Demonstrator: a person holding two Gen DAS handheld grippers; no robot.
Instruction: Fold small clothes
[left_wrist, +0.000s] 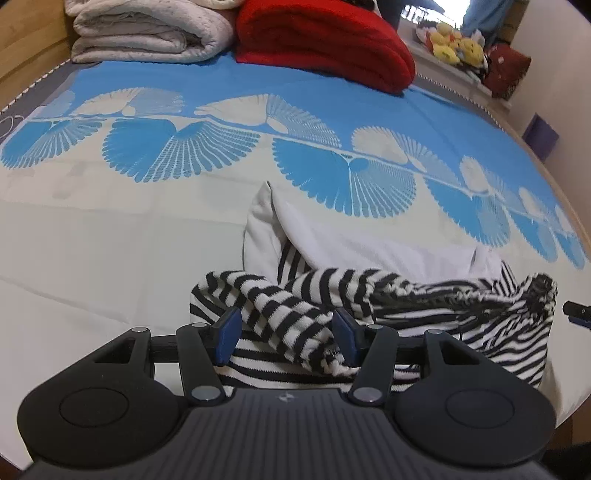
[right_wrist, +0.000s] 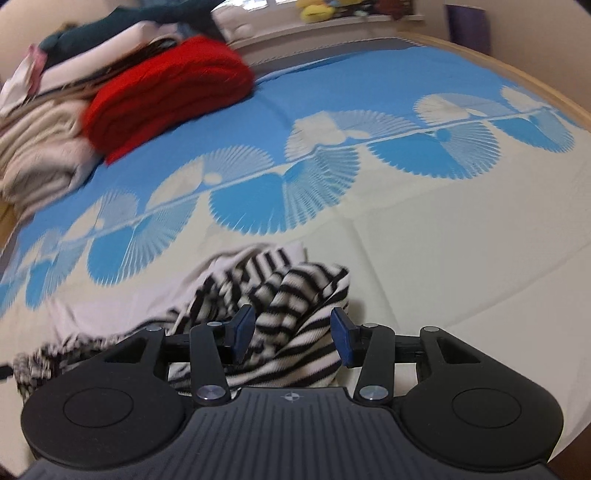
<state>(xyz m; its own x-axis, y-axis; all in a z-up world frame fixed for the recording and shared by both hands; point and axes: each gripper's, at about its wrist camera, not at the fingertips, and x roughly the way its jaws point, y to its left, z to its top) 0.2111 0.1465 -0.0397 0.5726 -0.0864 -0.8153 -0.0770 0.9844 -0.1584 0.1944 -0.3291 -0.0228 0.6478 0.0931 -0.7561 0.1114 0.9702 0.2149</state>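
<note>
Lying rumpled in the lower middle of both frames, the striped garment (left_wrist: 332, 295) is a black-and-white knit with a plain white part bunched behind it, heaped on the cream stretch of the bedspread (left_wrist: 110, 240). It is not yet flat, so the step in hand looks like the first one: picking up edges to spread the piece before any fold.

The left gripper (left_wrist: 288, 334) has its blue pads spread with a twisted roll of striped cloth running between them; the pads stand at its sides but do not seem to press it. The right gripper (right_wrist: 291, 338) is likewise spread, a fold of stripes lying in its gap, though blur in that view makes contact hard to judge.

Next, each gripper would probably need to close on its cloth, then draw apart to pull the heap open.

Farther off, at the upper left of the right wrist view, sit a folded red blanket (right_wrist: 170, 92) and pale bedding (right_wrist: 40, 162).
</note>
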